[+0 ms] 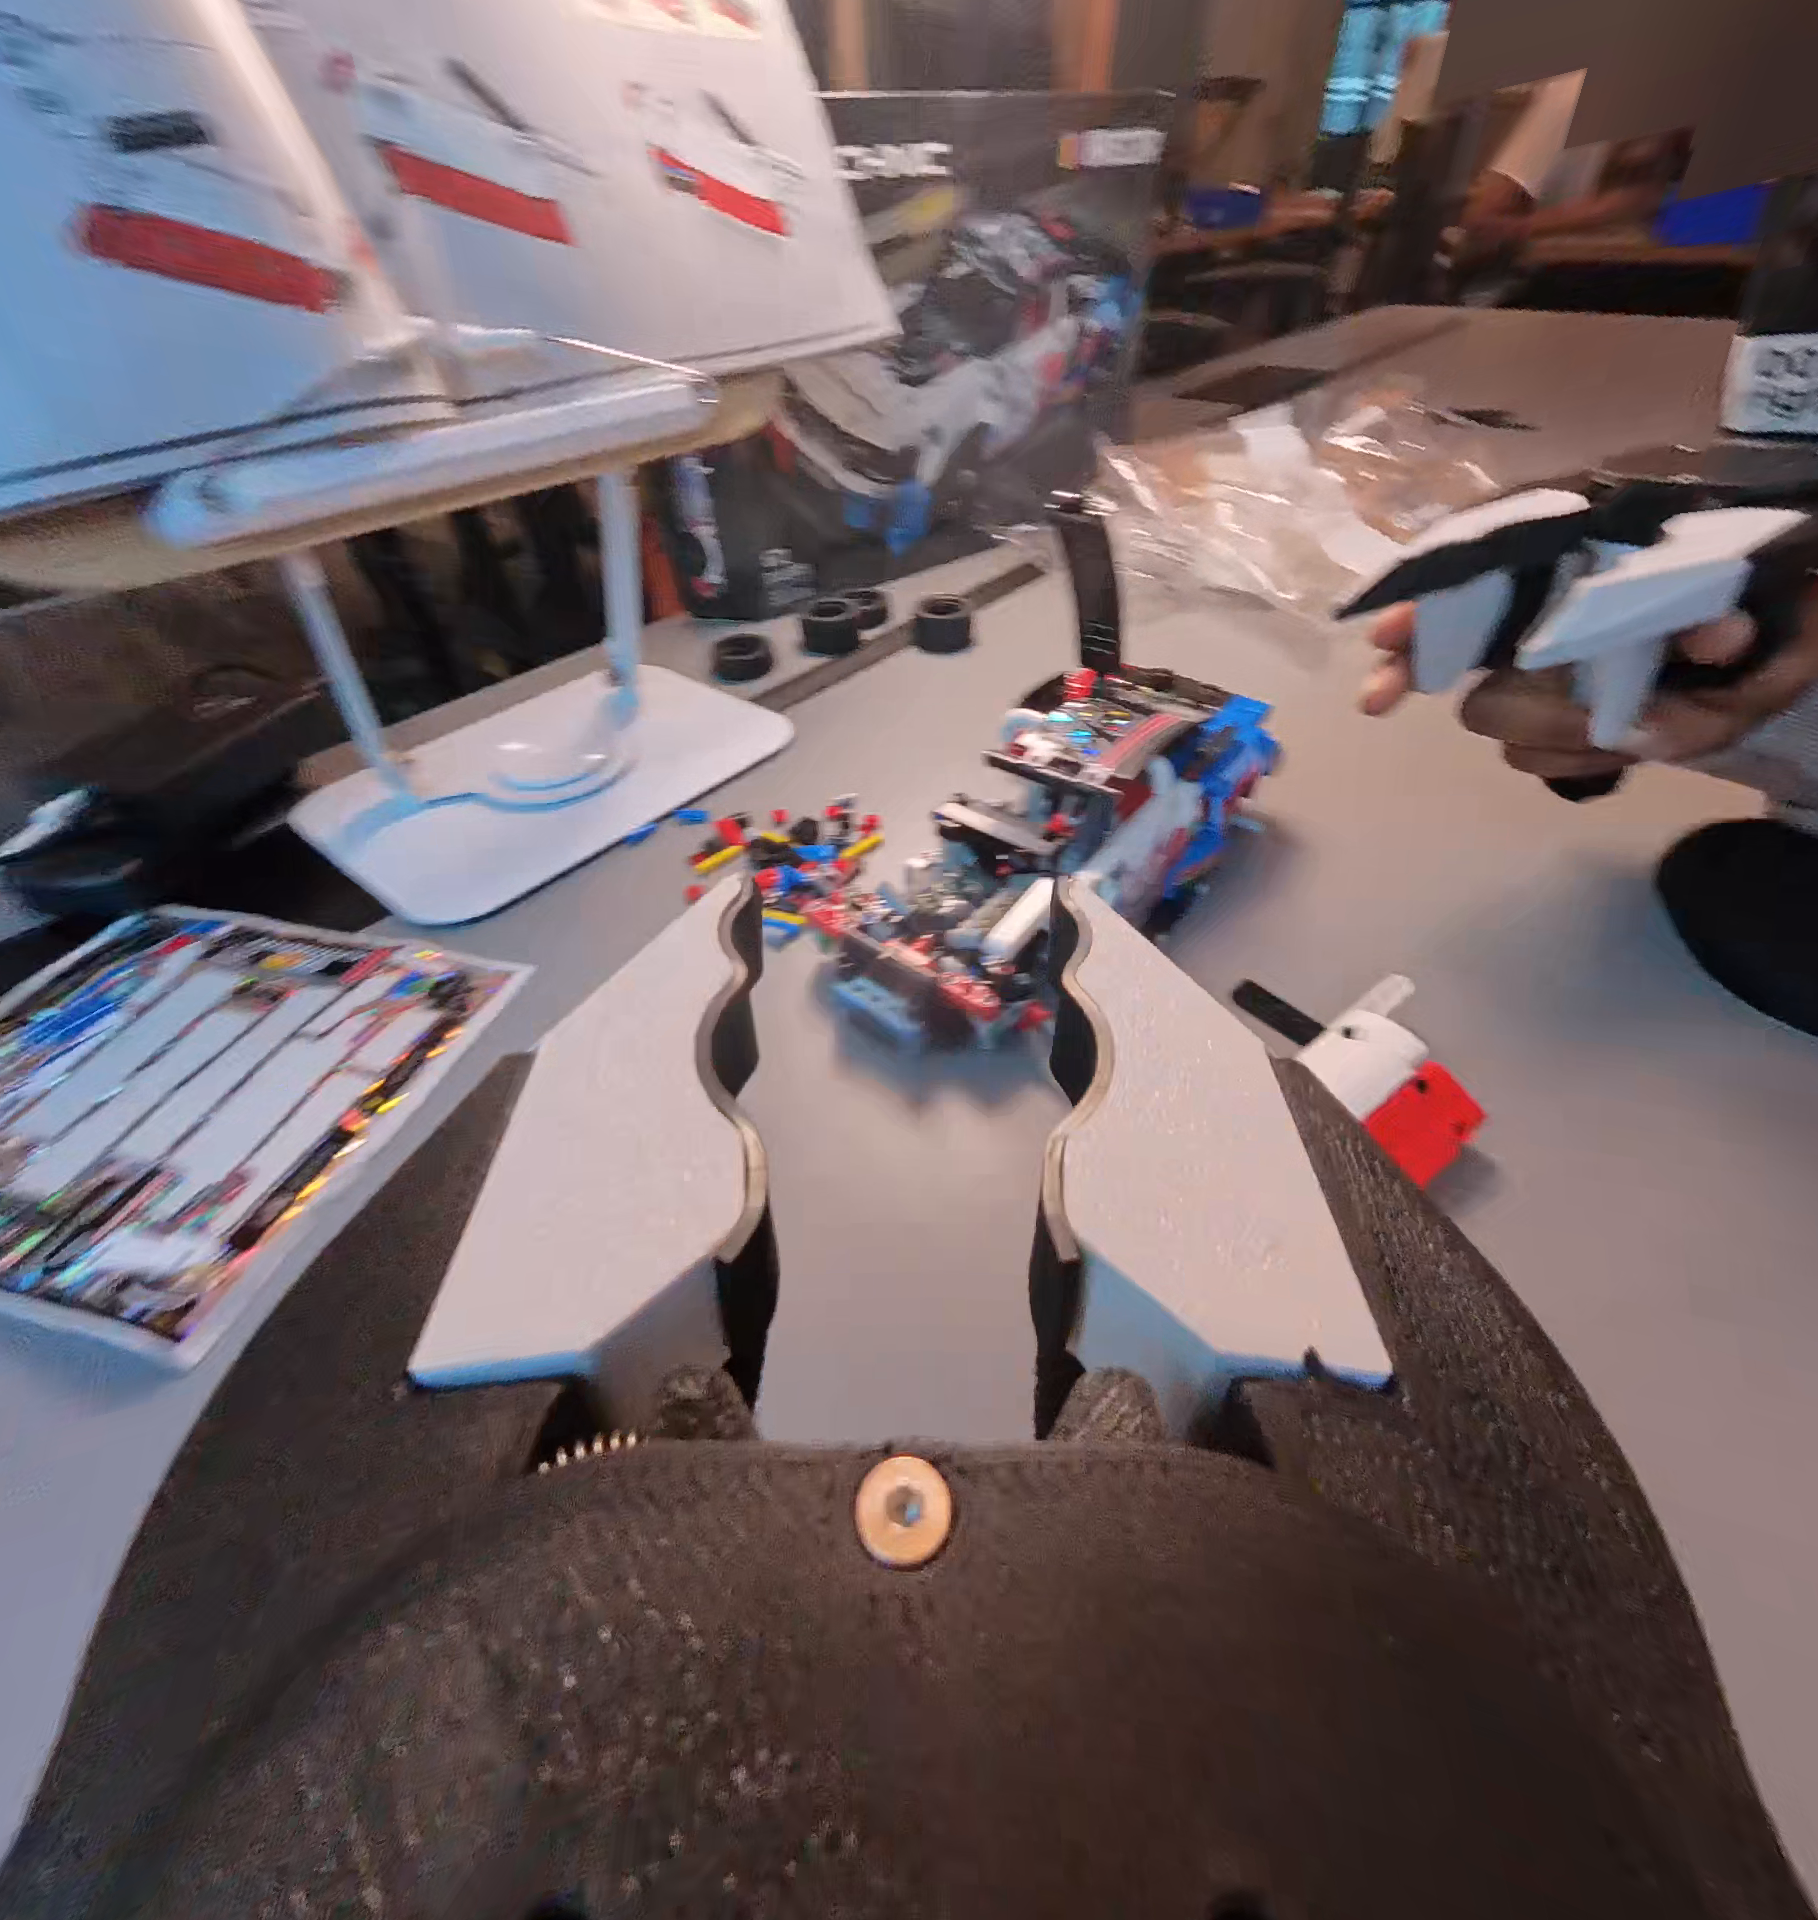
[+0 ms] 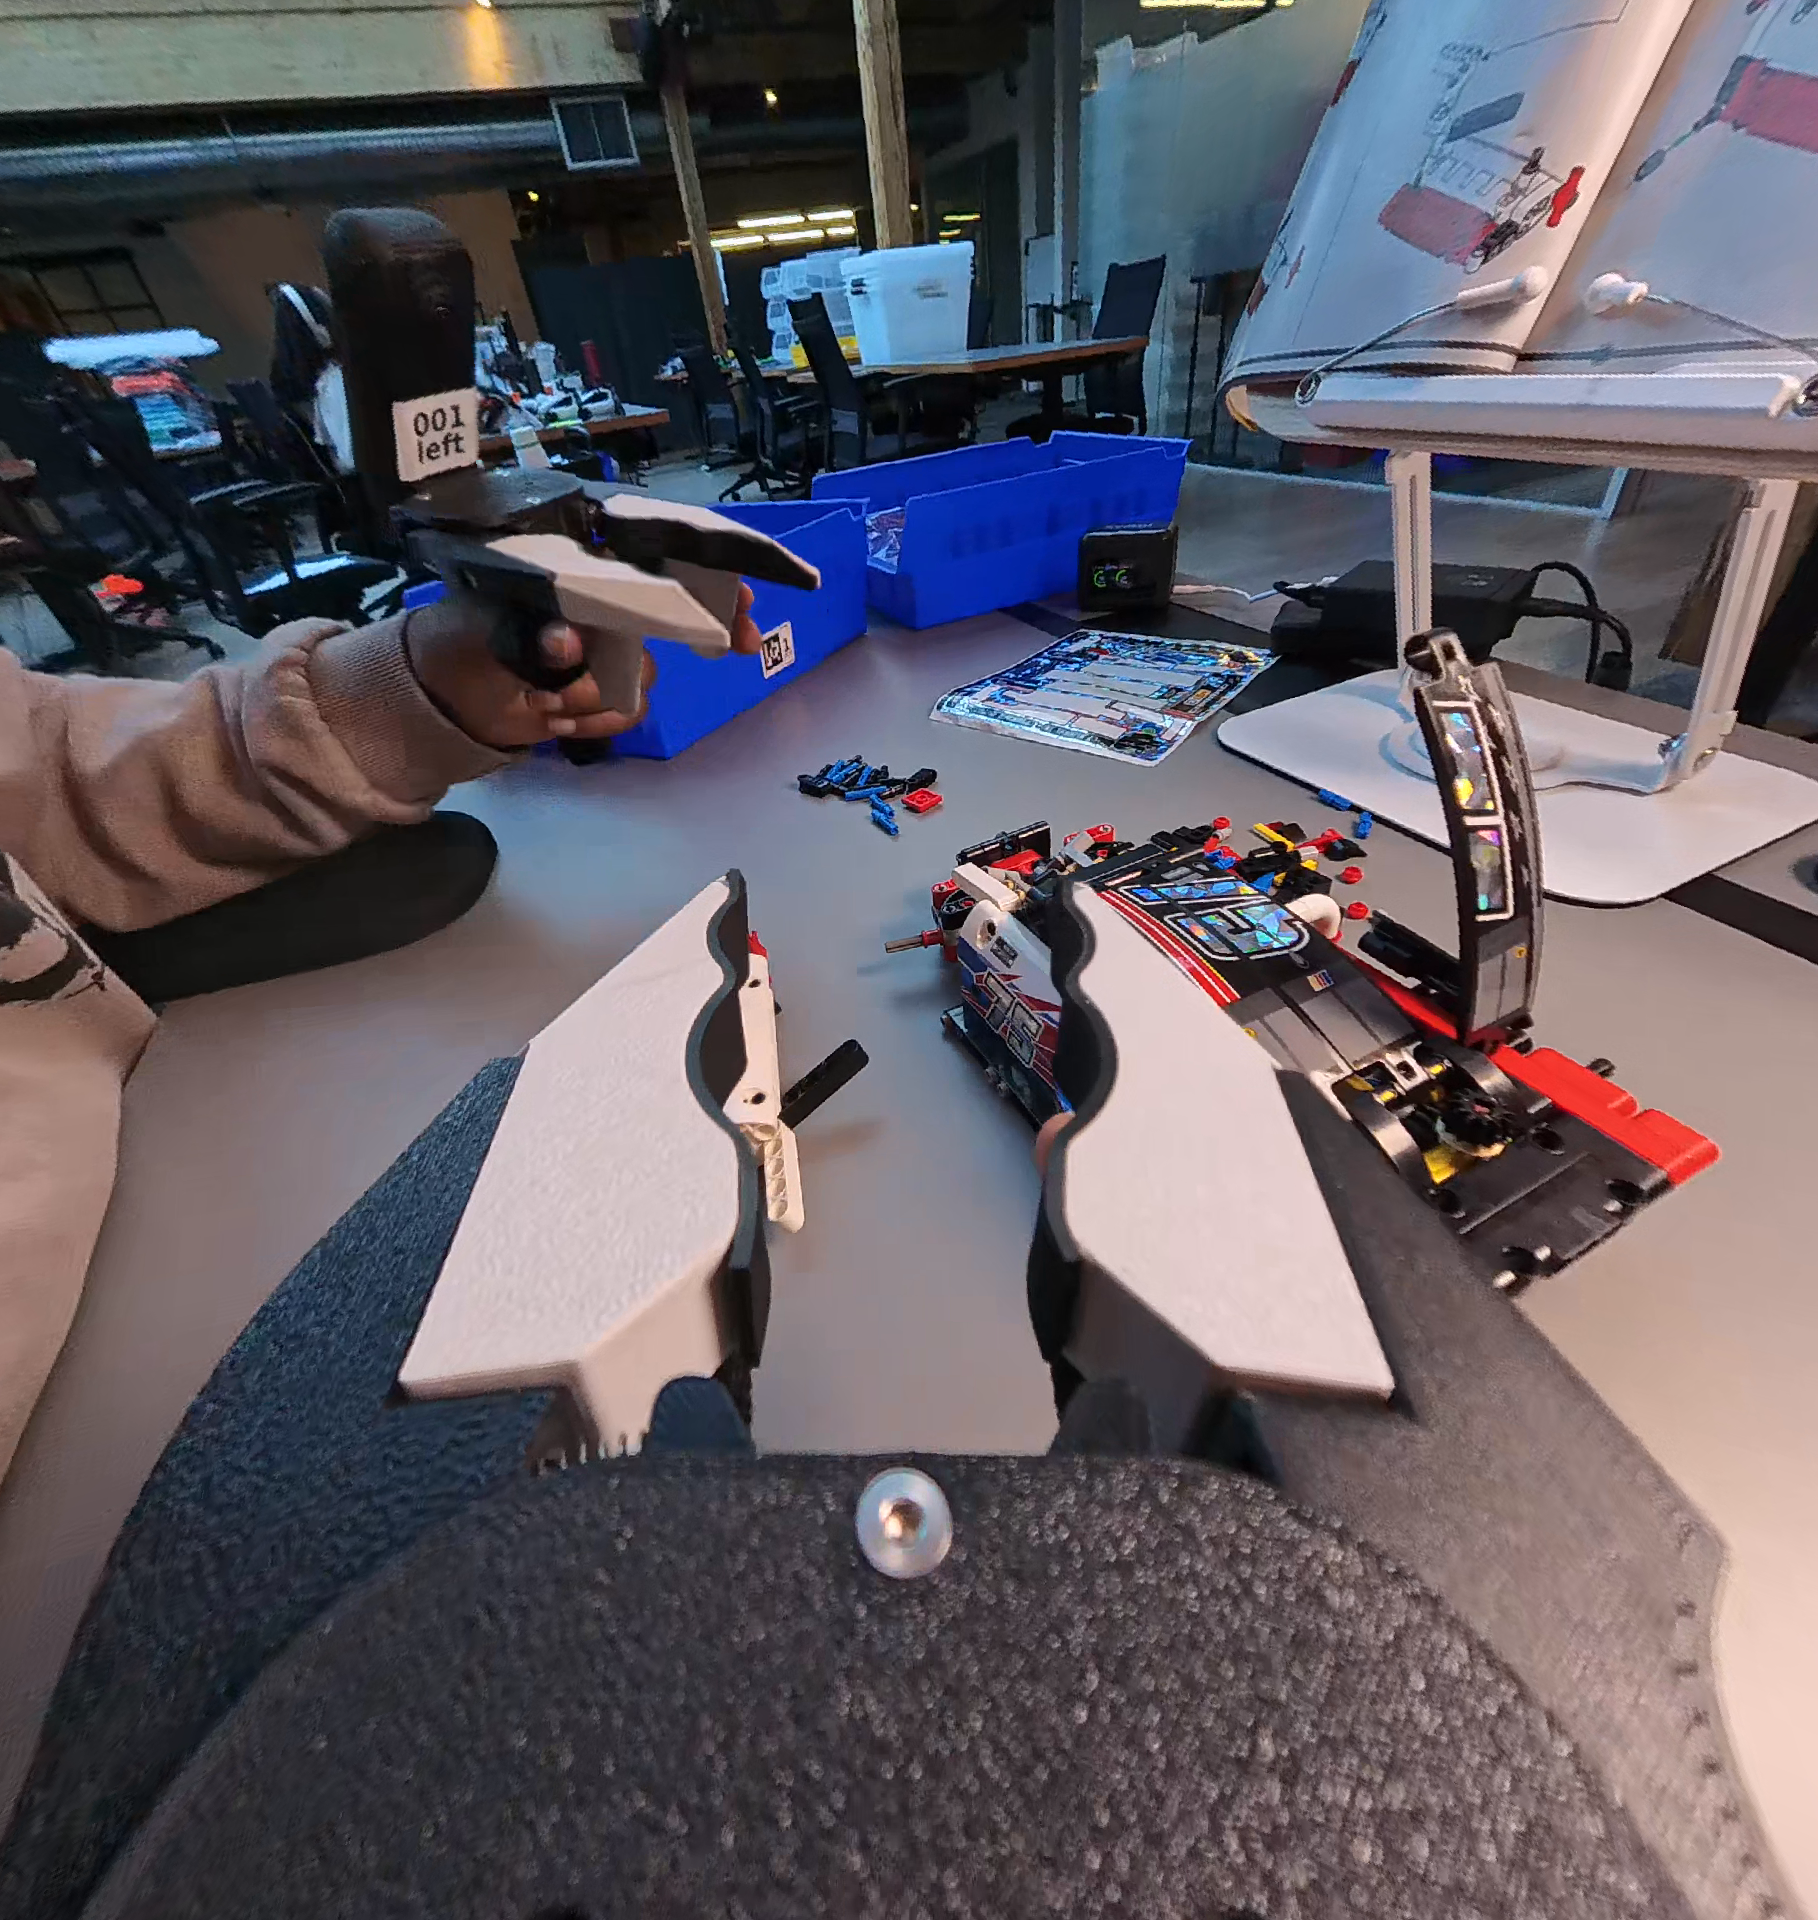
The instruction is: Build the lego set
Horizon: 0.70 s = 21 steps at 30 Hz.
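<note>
A partly built lego race car (image 2: 1248,987), blue, red, white and black, lies on the grey table (image 2: 936,1299) with one black panel (image 2: 1487,831) hinged upright. It also shows in the left wrist view (image 1: 1092,810). My right gripper (image 2: 905,904) is open and empty, low over the table, its right finger in front of the car's side. A white and red sub-assembly (image 2: 770,1101) with a black pin lies by its left finger, partly hidden; it also shows in the left wrist view (image 1: 1393,1070). My left gripper (image 1: 905,914) is open and empty, raised, pointing at the car.
Loose small pieces (image 1: 780,842) lie by the car and a pile of blue and black pins (image 2: 869,784) lies farther off. A sticker sheet (image 1: 178,1122), a white stand (image 1: 541,800) holding the instruction book, black tyres (image 1: 832,623), the set box (image 1: 988,312) and blue bins (image 2: 988,520) ring the work area. Tip to tip, the grippers are about 20 centimeters apart.
</note>
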Each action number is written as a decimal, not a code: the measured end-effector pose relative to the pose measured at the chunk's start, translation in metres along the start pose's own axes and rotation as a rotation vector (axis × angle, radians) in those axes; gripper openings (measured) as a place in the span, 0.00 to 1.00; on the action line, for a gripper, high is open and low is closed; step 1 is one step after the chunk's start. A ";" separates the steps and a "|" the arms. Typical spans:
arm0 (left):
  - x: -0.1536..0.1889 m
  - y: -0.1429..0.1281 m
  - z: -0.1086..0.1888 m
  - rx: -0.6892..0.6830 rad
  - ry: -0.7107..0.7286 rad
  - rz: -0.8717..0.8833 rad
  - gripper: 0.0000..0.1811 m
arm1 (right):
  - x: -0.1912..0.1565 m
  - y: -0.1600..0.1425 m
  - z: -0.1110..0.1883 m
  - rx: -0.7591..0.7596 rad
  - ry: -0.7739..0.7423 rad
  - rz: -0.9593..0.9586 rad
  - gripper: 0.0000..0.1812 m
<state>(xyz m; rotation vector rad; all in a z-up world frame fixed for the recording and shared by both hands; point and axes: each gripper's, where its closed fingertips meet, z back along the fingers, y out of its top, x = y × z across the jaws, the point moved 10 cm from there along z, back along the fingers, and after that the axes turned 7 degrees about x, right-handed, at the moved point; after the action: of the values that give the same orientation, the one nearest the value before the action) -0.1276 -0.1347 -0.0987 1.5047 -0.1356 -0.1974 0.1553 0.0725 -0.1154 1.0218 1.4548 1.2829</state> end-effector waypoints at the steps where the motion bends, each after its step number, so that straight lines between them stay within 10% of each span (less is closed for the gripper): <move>1: -0.012 -0.002 0.012 0.018 0.085 0.013 0.29 | 0.000 -0.002 -0.001 -0.005 -0.011 0.003 0.30; 4: -0.034 -0.012 0.041 0.005 0.278 0.065 0.26 | 0.002 -0.006 0.000 -0.023 -0.095 0.079 0.00; 21: -0.052 -0.068 0.021 -0.515 0.420 -0.020 0.12 | -0.006 -0.014 -0.008 -0.059 -0.072 0.161 0.04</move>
<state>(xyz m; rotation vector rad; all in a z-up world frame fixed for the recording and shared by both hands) -0.1855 -0.1484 -0.1630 1.0055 0.2520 0.0704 0.1491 0.0633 -0.1284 1.1525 1.2940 1.3806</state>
